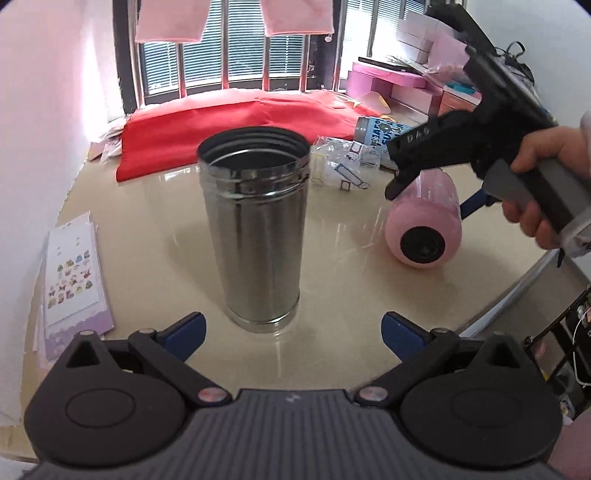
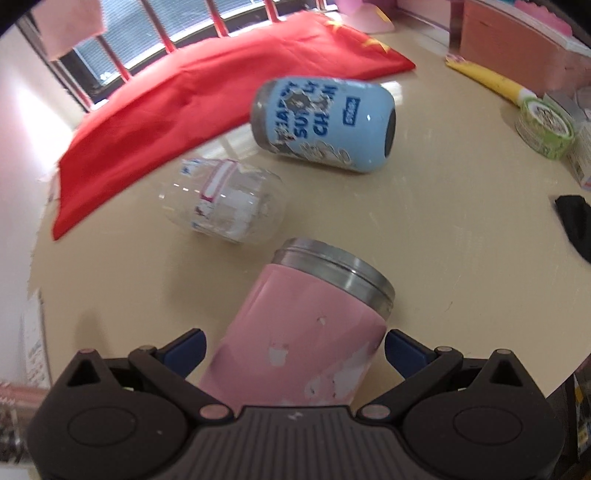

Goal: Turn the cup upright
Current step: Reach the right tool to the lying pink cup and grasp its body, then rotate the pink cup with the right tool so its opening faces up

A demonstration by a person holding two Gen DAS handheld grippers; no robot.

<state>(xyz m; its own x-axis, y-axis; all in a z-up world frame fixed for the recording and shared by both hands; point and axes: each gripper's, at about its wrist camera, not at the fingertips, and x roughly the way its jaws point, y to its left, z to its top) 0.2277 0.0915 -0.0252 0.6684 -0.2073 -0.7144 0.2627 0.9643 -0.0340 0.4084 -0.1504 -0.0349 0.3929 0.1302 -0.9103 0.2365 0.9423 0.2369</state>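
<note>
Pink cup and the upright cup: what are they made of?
Pink cup: apparently metal under pink paint; bare steel-coloured rim band, coating chipped to whitish patches. Upright cup: looks like bare stainless steel, shiny, with streaky reflections and a threaded mouth.

Place: lived-in room of a home, cluttered with personal things
Window: barred window point(image 1: 236, 48) with slatted blinds, pink cloths point(image 1: 170, 22) hung across
Table: glossy beige table point(image 1: 155, 258) bearing a red flag point(image 2: 177, 99) and sticker sheets point(image 1: 72, 273)
Storage: pink boxes point(image 1: 384, 83) stacked by the wall
</note>
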